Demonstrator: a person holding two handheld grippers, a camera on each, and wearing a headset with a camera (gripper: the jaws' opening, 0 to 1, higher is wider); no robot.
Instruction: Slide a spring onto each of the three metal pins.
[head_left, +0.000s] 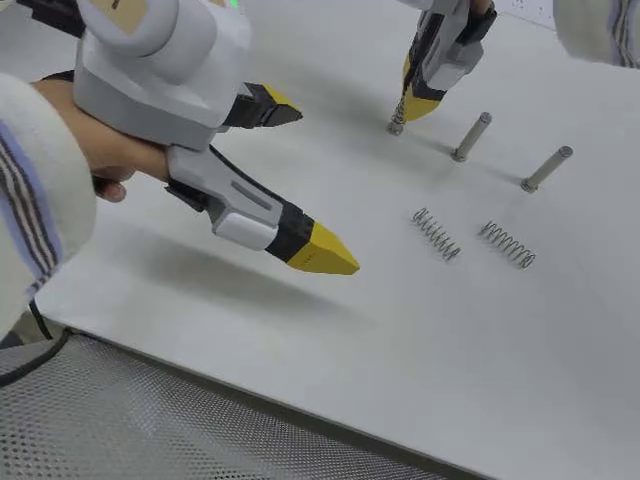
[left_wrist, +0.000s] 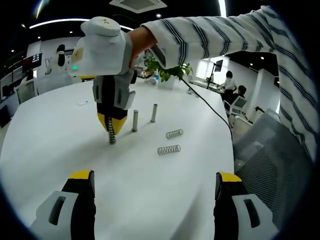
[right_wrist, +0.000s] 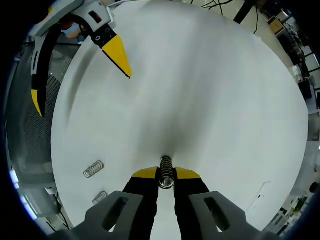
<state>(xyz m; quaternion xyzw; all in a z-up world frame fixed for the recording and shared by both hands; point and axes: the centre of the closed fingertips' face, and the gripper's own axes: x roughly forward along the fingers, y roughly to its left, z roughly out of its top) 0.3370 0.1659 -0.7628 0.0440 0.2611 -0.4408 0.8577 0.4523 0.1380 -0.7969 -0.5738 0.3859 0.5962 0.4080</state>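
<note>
So, the job looks about one third done. The right hand-held gripper (head_left: 415, 105) points down at the far side of the bench (head_left: 300, 340), and its jaws are pinched tight on the first spring (right_wrist: 166, 167). That spring goes around the first pin (head_left: 397, 127). Its coils reach from the yellow tips down to the bench top, so I think it is on, or very nearly all the way on. The pin itself is mostly hidden inside the coils. Near it stand the second pin (head_left: 470, 137) and the third pin (head_left: 546, 170), both bare, with nothing around them. Two more springs lie flat on the bench, closer to the person: a loose spring (head_left: 436, 235) and a second loose spring (head_left: 507, 245) just beside it, not touching. The left hand-held gripper (head_left: 322, 190) hangs over the near part of the bench, well apart from the pins, with its jaws spread wide and nothing between them. What is left, I judge, is to let go of the first spring, then pick up each spring from the bench and slide it over a bare pin — two more to go.
</note>
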